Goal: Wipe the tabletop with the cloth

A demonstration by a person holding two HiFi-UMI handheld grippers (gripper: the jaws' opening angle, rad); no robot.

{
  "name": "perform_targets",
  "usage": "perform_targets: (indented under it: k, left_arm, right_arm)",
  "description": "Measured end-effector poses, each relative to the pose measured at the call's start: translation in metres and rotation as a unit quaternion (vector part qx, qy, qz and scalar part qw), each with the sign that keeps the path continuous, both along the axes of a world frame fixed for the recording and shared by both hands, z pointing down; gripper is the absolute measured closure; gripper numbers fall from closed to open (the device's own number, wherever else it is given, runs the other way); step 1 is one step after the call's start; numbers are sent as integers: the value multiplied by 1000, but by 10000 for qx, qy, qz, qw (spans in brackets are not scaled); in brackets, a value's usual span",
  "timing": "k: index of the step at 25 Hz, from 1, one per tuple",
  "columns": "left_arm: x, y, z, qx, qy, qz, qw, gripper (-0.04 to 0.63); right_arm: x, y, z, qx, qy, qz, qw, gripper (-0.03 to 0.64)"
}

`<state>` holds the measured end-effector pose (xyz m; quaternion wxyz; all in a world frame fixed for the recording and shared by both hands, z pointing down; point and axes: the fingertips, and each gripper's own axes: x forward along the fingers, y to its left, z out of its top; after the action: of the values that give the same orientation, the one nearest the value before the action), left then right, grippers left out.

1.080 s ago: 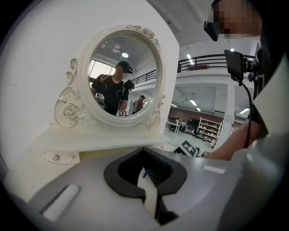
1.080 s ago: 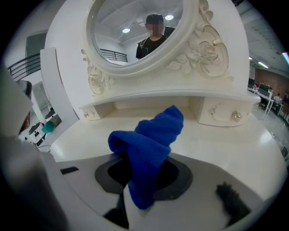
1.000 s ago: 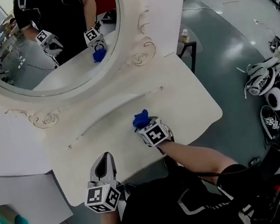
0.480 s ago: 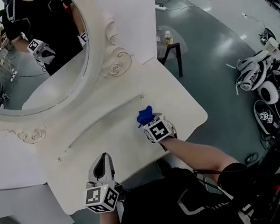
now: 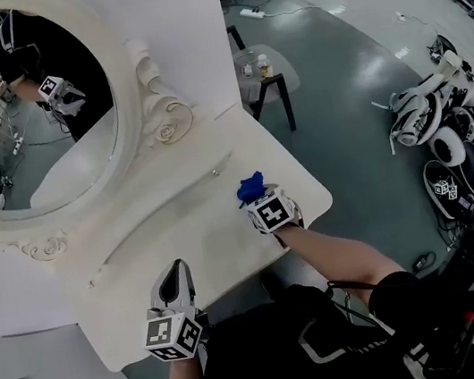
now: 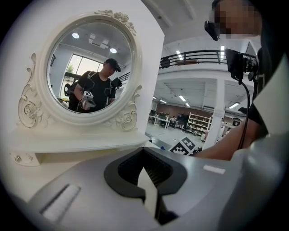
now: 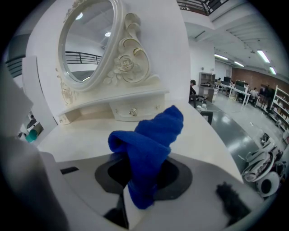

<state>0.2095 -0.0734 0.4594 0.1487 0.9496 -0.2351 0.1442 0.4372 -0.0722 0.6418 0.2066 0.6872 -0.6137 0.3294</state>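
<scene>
Blue fleecy cloth (image 7: pixel 151 144), one, bunched, pinched in clenched jaws of right gripper (image 5: pixel 259 198). Grip plain only in right gripper view. Head view gives just blue tuft over right end of cream desk (image 5: pixel 191 237); contact with desk unclear. Left gripper (image 5: pixel 175 281) at desk's front edge; own view shows jaws pressed together, nothing between. One oval mirror (image 5: pixel 24 113), carved scroll frame. Small round drawer knob (image 7: pixel 133 112).
</scene>
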Motion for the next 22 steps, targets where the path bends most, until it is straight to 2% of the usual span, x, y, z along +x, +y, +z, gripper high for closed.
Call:
perform_targets:
  k: [7, 16, 20, 22]
  left_arm:
    - [28, 16, -4, 42, -13, 110, 9999, 586]
    - [49, 27, -4, 11, -49, 314, 9995, 586]
    - [44, 25, -1, 25, -56, 298, 9995, 586]
    - [40, 22, -1, 50, -82, 312, 9995, 586]
  right_arm:
    - [56, 28, 0, -89, 381, 73, 9992, 494]
    - [138, 61, 1, -221, 586, 574, 9964, 494]
    - [176, 94, 15, -746, 811, 1008, 9888, 492]
    - [188, 101, 11, -750, 1024, 1161, 9851, 492]
